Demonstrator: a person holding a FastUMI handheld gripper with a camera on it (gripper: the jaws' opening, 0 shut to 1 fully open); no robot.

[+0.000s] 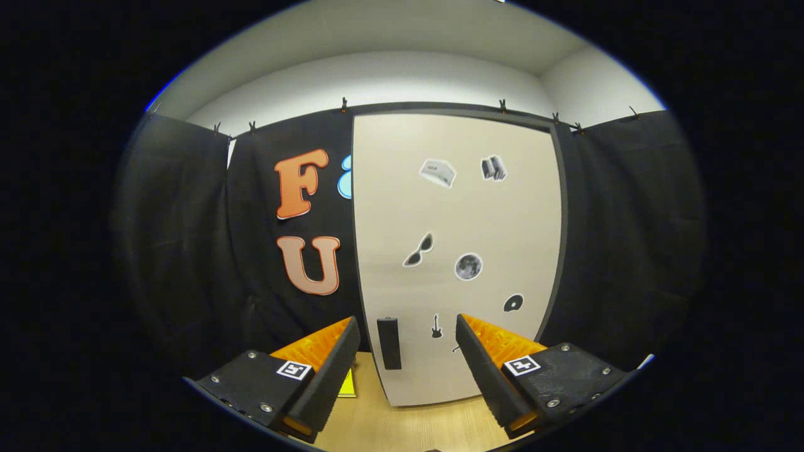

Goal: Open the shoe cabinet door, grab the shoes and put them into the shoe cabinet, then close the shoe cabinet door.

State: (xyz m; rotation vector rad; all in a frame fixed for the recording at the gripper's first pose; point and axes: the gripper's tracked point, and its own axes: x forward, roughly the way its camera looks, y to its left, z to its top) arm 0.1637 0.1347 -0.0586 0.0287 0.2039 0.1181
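A tall cream shoe cabinet door (pixel 458 251) stands ahead of me, shut in its dark frame and dotted with small stickers. Its black vertical handle (pixel 389 343) sits low near the door's left edge, just beyond my fingers and closer to the left one. My gripper (pixel 408 339) is open, and nothing lies between its orange-and-black fingers (pixel 326 351). The fingers stay short of the door and touch nothing.
Black cloth (pixel 188 251) hangs on both sides of the cabinet. A light wooden floor (pixel 402 420) runs under the fingers up to the door's foot. Something small and yellow (pixel 347 384) lies on the floor just behind the left finger.
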